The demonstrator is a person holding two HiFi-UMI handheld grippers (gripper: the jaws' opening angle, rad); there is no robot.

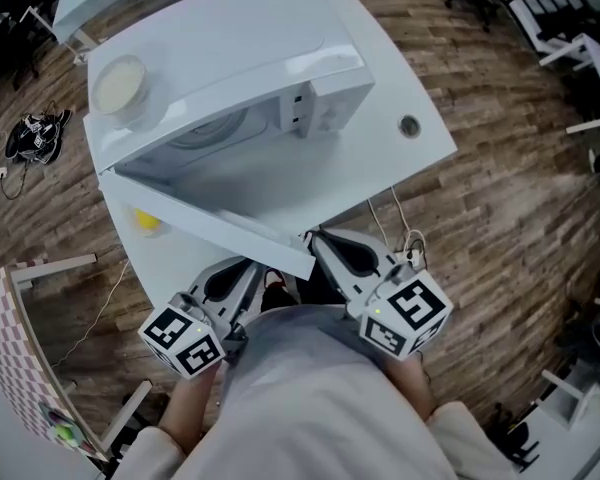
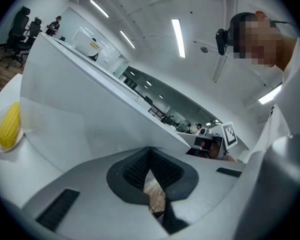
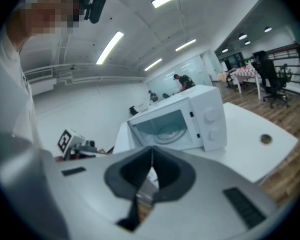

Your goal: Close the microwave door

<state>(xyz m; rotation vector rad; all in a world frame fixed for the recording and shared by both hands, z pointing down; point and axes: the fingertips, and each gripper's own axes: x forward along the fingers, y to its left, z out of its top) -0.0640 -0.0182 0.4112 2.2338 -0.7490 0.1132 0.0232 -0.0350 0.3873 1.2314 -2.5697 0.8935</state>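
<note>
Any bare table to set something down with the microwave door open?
Bare table right of the microwave, around the cable hole, and the strip before its control panel. Crowded at left: the open door juts out beside the corn.

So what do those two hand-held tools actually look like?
Both the left tool and the right tool have pale grey bodies with dark ribbed pads, and each carries a white cube printed with black square markers. The person wears pale sleeves.
</note>
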